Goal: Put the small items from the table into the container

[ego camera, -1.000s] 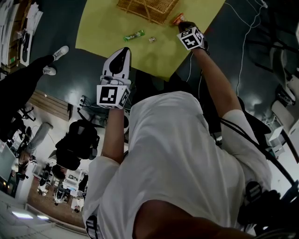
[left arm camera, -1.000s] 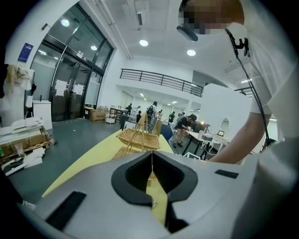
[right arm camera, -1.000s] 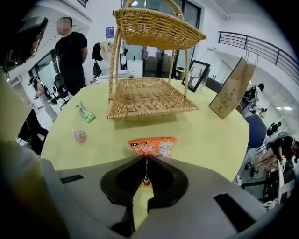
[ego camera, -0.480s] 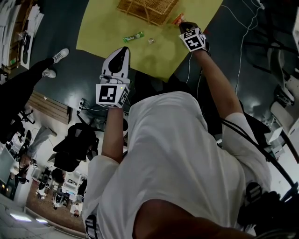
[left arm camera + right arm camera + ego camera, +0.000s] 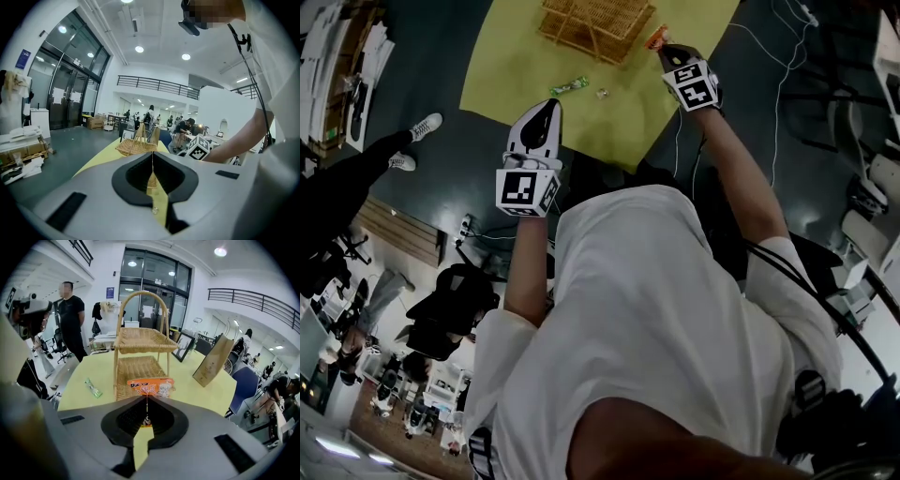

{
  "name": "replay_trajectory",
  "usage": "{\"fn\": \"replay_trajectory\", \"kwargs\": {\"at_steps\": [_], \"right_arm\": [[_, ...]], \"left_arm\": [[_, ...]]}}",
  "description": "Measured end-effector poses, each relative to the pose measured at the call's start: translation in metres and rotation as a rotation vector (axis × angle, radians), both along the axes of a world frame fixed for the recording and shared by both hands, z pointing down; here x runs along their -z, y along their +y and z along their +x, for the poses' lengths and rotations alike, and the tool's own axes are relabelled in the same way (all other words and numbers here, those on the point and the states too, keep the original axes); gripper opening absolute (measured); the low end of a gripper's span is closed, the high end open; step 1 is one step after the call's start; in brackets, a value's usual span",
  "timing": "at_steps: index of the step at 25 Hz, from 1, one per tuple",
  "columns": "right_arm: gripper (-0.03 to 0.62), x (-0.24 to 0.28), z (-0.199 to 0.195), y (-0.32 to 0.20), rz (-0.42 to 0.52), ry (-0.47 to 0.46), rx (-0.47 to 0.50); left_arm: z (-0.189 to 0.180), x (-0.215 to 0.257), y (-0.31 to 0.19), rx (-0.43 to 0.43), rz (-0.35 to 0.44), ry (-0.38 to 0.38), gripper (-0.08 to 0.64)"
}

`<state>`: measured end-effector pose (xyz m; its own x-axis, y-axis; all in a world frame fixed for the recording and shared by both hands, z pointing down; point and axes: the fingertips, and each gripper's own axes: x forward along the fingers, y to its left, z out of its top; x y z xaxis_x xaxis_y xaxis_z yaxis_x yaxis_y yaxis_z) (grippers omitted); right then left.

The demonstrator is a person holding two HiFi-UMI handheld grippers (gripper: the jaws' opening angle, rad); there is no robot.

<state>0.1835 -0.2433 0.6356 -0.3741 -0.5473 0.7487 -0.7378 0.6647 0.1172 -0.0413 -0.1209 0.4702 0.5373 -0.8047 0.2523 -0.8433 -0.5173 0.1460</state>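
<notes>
My right gripper point(image 5: 146, 397) is shut on an orange snack packet point(image 5: 150, 386) and holds it in the air in front of the two-tier wicker basket point(image 5: 139, 363). In the head view the right gripper point(image 5: 662, 47) carries the packet point(image 5: 655, 37) beside the basket point(image 5: 594, 24), at its right. A green packet point(image 5: 570, 85) and a small wrapped item point(image 5: 602, 93) lie on the yellow table point(image 5: 511, 66). The left gripper point(image 5: 547, 104) hovers over the table's near edge. Its jaws are shut with nothing in them point(image 5: 152, 155).
A brown paper bag point(image 5: 213, 362) stands on the table right of the basket. The green packet point(image 5: 93, 387) lies left of the basket. A person in black point(image 5: 71, 317) stands beyond the table. Cables point(image 5: 773, 84) run over the dark floor to the right.
The right gripper has lifted the orange packet off the table and brought it closer to the basket. The left gripper has risen only slightly.
</notes>
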Motion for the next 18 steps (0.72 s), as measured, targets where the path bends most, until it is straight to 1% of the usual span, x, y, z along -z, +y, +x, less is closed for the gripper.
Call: {"fn": "replay_trajectory", "kwargs": {"at_steps": [5, 12, 18], "right_arm": [[0.02, 0.047, -0.012, -0.009, 0.058, -0.021, 0.015], [0.02, 0.085, -0.014, -0.02, 0.112, -0.036, 0.027], [0.02, 0.108, -0.025, -0.041, 0.158, -0.047, 0.052]], "left_arm": [[-0.003, 0.013, -0.004, -0.009, 0.023, 0.006, 0.009], [0.005, 0.03, -0.015, -0.014, 0.062, 0.014, 0.009], [0.004, 0.033, -0.026, 0.002, 0.074, 0.019, 0.009]]}}
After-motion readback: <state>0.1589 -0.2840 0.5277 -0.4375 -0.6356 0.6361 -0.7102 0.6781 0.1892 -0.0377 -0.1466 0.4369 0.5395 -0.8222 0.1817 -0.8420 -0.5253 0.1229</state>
